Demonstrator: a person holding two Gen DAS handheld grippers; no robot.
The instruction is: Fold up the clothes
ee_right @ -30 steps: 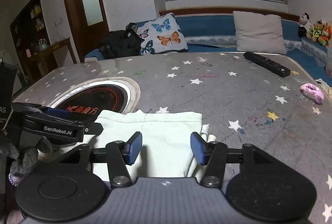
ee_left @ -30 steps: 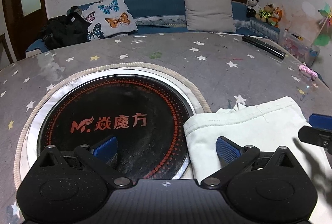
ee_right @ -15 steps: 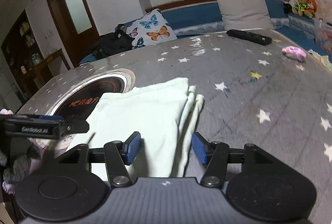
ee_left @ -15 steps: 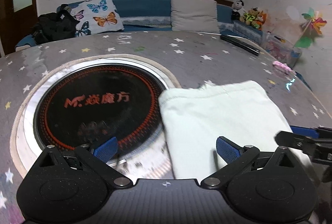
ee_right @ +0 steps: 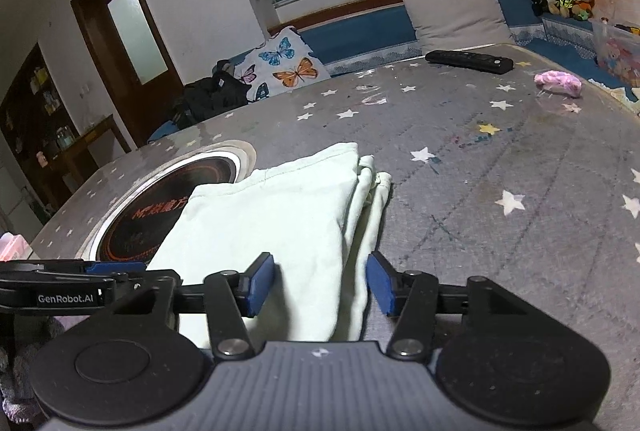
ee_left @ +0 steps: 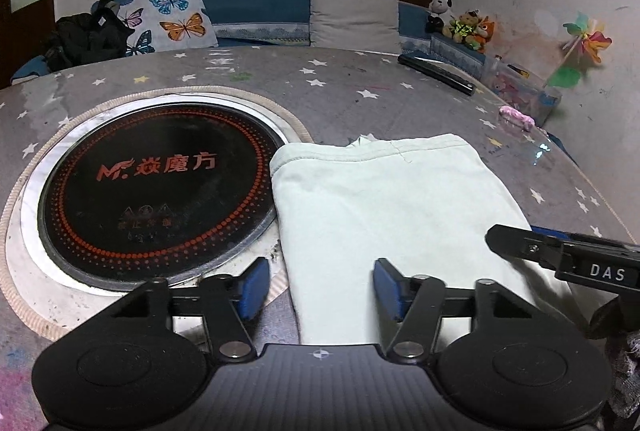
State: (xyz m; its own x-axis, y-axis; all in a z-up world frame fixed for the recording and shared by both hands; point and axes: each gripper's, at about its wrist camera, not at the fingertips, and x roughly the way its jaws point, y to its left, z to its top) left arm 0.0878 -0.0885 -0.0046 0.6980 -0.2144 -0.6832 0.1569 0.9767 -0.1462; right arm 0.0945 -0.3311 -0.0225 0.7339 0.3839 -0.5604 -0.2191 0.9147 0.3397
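Observation:
A pale green folded garment [ee_left: 384,199] lies flat on the grey star-patterned table, its left edge against the round black hotplate [ee_left: 156,187]. It also shows in the right wrist view [ee_right: 276,227], with stacked layers along its right side. My left gripper [ee_left: 320,291] is open and empty above the garment's near left edge. My right gripper [ee_right: 320,285] is open and empty above the garment's near right edge. The right gripper shows at the right of the left wrist view [ee_left: 560,259]; the left gripper shows at the left of the right wrist view [ee_right: 72,287].
A black remote [ee_right: 468,61] and a pink lump [ee_right: 558,83] lie on the far right of the table [ee_right: 520,191]. Behind the table are a blue sofa with a butterfly cushion [ee_left: 172,19], a grey cushion [ee_left: 354,15], a black bag [ee_left: 86,39] and soft toys [ee_left: 460,21].
Both grippers have drawn back toward the garment's near edge over the last second and stay open. The garment lies flat and has not visibly changed shape.

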